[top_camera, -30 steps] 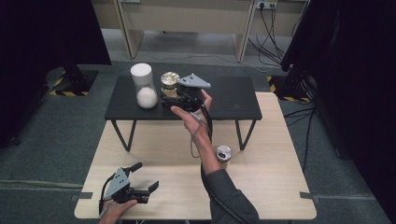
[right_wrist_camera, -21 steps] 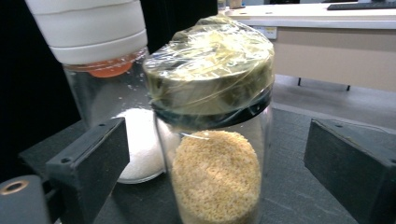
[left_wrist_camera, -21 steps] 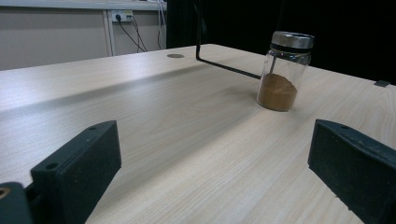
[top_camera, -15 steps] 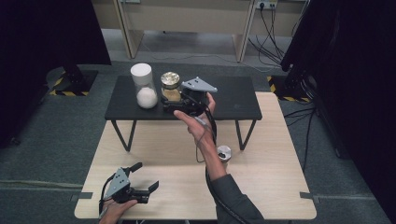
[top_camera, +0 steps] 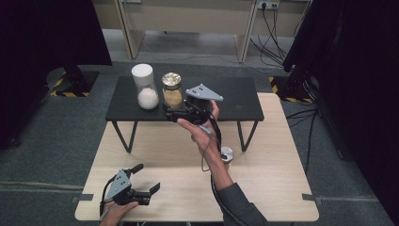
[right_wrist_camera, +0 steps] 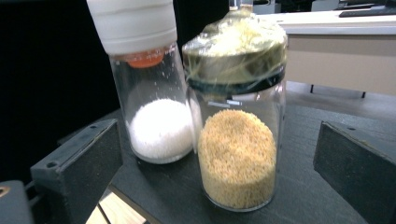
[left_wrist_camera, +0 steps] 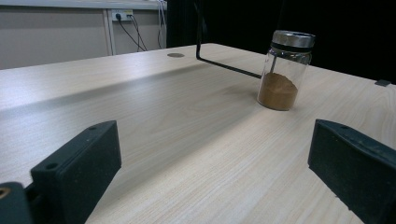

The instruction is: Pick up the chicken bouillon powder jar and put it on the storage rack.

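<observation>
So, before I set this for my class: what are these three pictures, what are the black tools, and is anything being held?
A person holds a hand-operated two-jaw tool in each hand. The high view looks down on a pale wooden table bearing a low black shelf. The other pictures come from cameras riding on each tool. The right gripper, jaws just opened, faces a gold-lidded glass jar of yellow grains beside a white-capped jar of white powder, gripping neither. The left gripper rests open, empty. A small jar of brown powder stands on the table.
</observation>
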Demonstrator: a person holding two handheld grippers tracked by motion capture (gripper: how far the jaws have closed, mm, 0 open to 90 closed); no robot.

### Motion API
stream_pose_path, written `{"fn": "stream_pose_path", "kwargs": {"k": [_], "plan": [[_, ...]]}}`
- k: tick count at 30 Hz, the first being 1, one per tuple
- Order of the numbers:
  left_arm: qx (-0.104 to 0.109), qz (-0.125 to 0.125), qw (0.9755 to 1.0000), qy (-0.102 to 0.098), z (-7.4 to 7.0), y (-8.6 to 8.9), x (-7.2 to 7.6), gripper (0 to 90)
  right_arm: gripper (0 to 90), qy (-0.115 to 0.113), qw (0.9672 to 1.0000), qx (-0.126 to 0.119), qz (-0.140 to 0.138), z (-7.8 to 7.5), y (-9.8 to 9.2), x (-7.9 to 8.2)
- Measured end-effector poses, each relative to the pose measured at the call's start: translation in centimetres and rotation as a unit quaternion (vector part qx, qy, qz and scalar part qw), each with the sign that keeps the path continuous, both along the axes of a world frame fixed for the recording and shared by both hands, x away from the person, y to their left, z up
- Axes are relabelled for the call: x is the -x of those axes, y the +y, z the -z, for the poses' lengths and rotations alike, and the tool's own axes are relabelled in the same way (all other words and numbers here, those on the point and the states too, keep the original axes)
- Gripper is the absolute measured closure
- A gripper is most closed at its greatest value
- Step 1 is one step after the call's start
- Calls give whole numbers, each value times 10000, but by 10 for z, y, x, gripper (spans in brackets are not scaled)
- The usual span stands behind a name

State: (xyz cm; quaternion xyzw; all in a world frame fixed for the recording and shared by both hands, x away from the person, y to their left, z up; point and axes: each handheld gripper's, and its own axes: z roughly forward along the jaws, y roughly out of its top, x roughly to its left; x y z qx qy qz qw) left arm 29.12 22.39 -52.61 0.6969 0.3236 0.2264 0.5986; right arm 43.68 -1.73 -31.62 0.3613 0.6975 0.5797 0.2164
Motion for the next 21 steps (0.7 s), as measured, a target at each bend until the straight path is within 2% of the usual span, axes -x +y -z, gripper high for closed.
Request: {"fn": "stream_pose_path", "kwargs": {"k": [21], "plan": [[12,-1,10000,-2,0,0,0,20,18,-142,9998,-156,-59,6,-11,17]]}}
